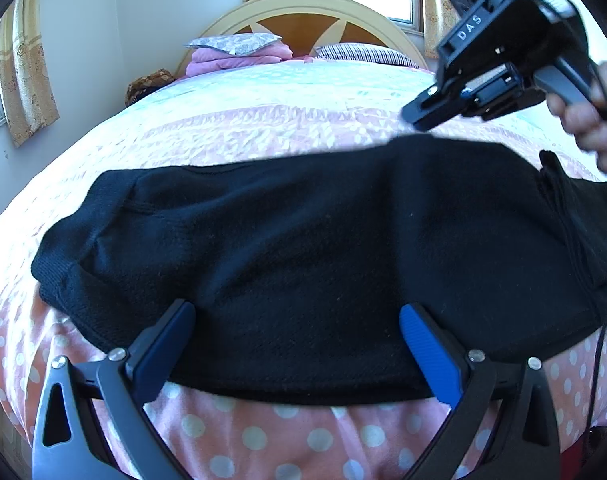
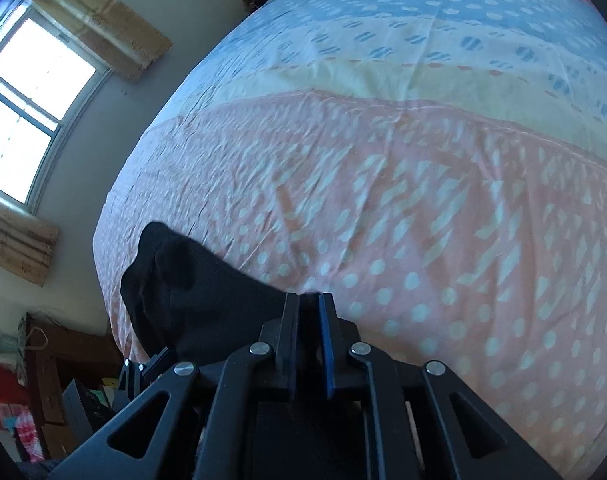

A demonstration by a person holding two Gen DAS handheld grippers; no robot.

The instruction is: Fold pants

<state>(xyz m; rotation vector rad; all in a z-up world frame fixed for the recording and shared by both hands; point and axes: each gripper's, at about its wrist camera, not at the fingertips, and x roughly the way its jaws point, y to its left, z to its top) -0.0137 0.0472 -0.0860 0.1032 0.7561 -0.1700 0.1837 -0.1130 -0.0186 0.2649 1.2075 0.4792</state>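
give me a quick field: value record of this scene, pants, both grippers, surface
pants: black pants lying flat across the near edge of the bed
left gripper: jaws open, one on each side of the pants' near hem
right gripper: jaws nearly closed on black fabric at the pants' far edge
surface: bedspread, pink with white dots
background: headboard, pillows

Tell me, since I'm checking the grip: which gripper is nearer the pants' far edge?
Right. The right gripper sits at the far edge of the black pants, jaws closed on the cloth. The left gripper is open over the near edge.
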